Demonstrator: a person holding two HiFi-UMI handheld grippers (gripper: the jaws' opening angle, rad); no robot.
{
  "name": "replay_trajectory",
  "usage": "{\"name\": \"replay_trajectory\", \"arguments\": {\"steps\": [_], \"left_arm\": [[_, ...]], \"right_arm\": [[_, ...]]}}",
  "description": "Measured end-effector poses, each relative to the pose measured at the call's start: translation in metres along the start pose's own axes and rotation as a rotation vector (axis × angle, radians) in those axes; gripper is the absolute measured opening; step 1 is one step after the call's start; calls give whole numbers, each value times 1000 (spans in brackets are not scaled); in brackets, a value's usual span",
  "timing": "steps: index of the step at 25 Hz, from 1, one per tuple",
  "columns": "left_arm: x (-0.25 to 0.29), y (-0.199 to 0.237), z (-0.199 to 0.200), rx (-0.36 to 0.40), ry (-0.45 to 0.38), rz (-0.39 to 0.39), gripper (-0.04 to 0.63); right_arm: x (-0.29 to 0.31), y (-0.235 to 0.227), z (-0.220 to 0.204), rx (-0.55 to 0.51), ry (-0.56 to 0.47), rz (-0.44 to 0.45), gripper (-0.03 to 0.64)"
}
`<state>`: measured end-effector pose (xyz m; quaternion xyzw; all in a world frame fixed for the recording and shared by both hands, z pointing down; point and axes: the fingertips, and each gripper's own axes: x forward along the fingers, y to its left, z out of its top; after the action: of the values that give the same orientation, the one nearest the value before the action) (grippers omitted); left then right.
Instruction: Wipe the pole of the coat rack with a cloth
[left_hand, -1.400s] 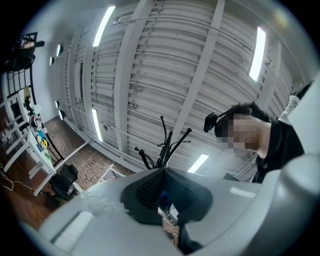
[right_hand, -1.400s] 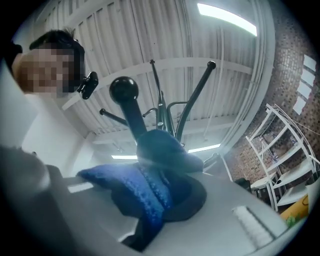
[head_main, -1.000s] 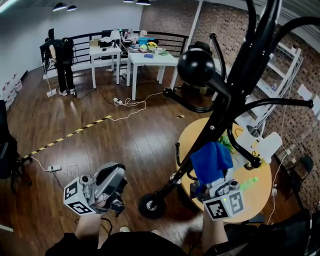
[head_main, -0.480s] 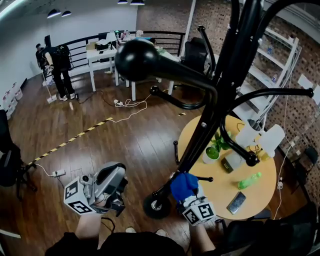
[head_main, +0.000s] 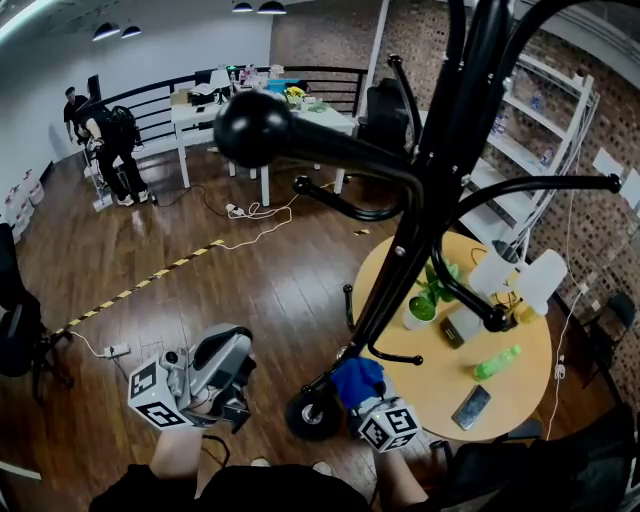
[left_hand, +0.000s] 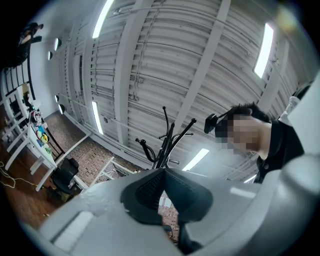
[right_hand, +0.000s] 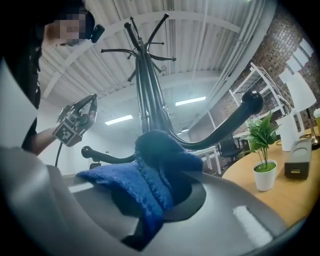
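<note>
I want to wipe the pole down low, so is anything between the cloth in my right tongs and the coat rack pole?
Nothing visible does. The right tongs hold the blue cloth against the pole, low near the base; a short hook juts out just above.

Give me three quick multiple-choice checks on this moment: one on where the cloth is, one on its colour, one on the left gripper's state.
1. Where along the pole is the cloth?
A) low, just above the base
B) up among the hooks
C) halfway up

2. What colour is the cloth?
A) white
B) blue
C) red

3. How does the left gripper stand?
A) shut on the cloth
B) open round the pole
C) shut, holding nothing

Answers:
1 A: the head view shows the cloth at the pole's lower end, close to the base.
2 B: it shows blue in both the head view and the right gripper view.
3 C: its own view shows the jaws together with nothing between them.
</note>
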<state>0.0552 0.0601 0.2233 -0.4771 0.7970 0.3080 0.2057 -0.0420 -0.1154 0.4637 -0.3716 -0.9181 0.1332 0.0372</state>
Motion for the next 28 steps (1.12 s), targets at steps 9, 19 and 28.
{"name": "replay_trajectory", "arguments": {"steps": [9, 19, 28], "left_arm": [[-9, -2, 5, 13, -19, 10, -6], [-15, -12, 19, 79, -75, 20, -6], [-10, -11, 15, 152, -85, 107, -6]], "right_arm": [[0, 41, 156, -60, -287, 52, 23], [3, 87, 319, -178, -496, 149, 23], [2, 84, 320, -208, -498, 205, 23]]}}
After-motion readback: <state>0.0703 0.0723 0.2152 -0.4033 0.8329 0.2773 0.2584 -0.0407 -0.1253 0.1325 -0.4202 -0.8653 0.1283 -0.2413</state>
